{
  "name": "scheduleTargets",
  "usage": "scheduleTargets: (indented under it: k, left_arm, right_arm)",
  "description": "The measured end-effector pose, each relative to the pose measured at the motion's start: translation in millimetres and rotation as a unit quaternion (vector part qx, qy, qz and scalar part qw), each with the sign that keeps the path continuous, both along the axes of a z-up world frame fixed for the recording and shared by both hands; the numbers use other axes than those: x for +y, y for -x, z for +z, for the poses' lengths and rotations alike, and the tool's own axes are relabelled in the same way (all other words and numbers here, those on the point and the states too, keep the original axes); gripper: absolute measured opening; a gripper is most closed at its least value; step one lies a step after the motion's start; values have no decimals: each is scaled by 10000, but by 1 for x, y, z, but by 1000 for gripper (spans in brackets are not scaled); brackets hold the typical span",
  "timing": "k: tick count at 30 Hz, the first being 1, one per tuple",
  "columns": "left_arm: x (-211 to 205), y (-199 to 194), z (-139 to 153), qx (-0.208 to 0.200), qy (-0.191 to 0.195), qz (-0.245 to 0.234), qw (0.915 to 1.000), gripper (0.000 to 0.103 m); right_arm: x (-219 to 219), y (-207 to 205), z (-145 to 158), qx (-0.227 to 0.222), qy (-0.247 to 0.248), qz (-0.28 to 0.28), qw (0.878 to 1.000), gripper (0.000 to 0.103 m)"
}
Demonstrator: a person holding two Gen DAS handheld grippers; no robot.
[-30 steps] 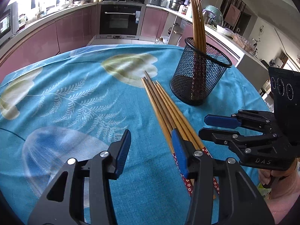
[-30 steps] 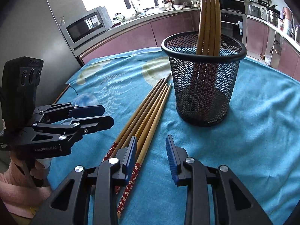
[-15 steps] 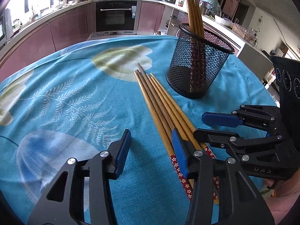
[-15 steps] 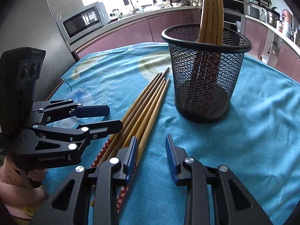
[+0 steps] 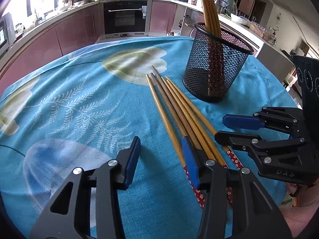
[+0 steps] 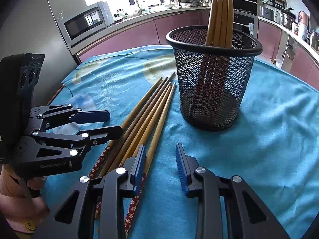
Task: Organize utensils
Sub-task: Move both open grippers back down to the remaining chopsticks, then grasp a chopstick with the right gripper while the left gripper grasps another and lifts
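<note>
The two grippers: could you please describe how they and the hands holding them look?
Both grippers, left and right, are black angular plastic with silver screws and blue finger pads. Each carries a black box with round lenses. Lettering reads "GenRobot.AI" on the left, "DAS" on the right. A pink sleeve covers the left wrist. No cables show.
</note>
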State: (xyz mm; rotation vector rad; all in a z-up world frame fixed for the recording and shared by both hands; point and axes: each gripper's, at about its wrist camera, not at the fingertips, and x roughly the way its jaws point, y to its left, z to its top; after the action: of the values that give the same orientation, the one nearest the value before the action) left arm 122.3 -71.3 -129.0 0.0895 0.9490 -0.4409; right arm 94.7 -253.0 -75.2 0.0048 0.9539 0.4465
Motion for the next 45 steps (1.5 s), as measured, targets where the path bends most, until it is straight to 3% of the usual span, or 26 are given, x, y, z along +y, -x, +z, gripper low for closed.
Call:
scheduleTargets:
  k: [14, 24, 27, 31, 45]
  left_arm:
    - [-6, -22, 1, 13, -38, 90, 10000, 32]
    - [-19, -44, -2, 6, -203, 113, 9997, 20]
    - [-18, -45, -3, 22, -121, 189, 9997, 13]
    - [-18, -44, -4, 28, -34, 295, 9996, 9]
    - [1, -23, 20, -100, 411, 296, 9987, 8]
  right_arm:
    - [12, -13, -1, -90, 158, -45, 9998, 28]
    - [23, -28, -3, -194, 297, -192, 9992, 17]
    - [21, -30, -4, -123, 158, -195, 9996, 9]
    - [19, -30, -3, -61, 41, -215, 9997, 7]
    - [3, -8, 18, -206, -332, -32, 9992, 6]
